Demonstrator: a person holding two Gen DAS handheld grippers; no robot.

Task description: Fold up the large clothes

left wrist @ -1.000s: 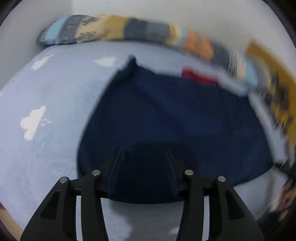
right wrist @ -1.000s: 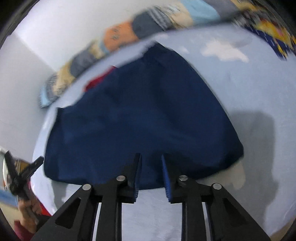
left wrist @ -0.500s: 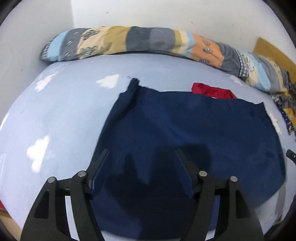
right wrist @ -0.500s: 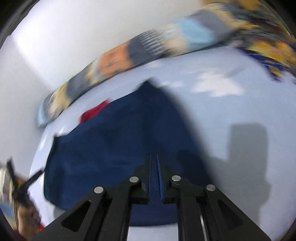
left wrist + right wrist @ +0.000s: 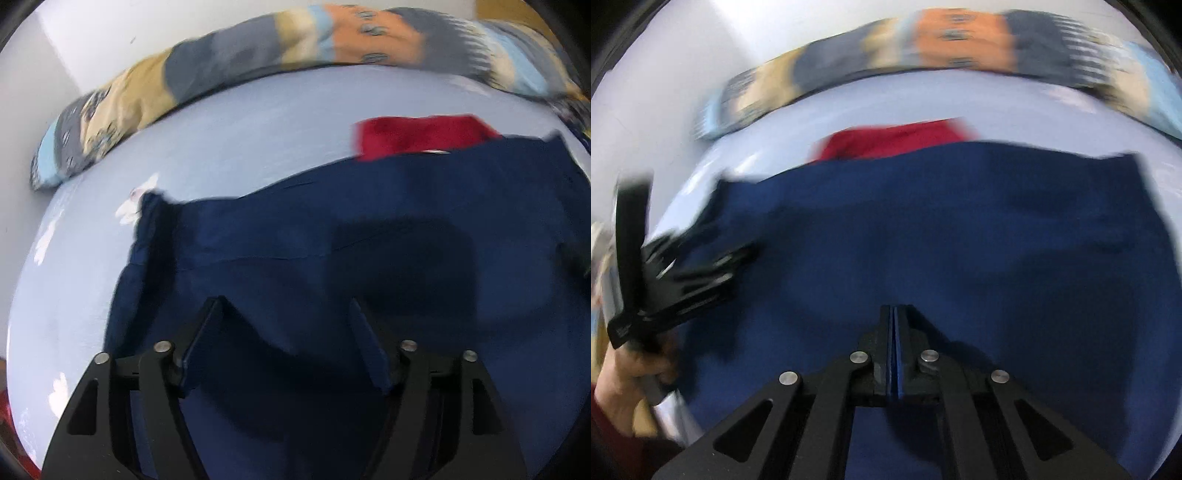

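Note:
A large navy blue garment (image 5: 332, 251) lies spread flat on the light blue bed sheet (image 5: 221, 140); it also fills the right wrist view (image 5: 942, 229). My left gripper (image 5: 286, 306) is open and empty, hovering over the garment's near left part. My right gripper (image 5: 894, 308) is shut with nothing between its pads, over the garment's near middle. The left gripper also shows at the left of the right wrist view (image 5: 701, 273), held in a hand, blurred.
A red garment (image 5: 421, 134) lies just beyond the navy one's far edge. A long patchwork pillow (image 5: 295, 55) runs along the white wall at the back. The sheet has white cloud prints (image 5: 133, 203) at the left.
Both grippers have swung in over the navy garment and closer to it. My right gripper has closed from slightly open to shut. My left gripper stays open.

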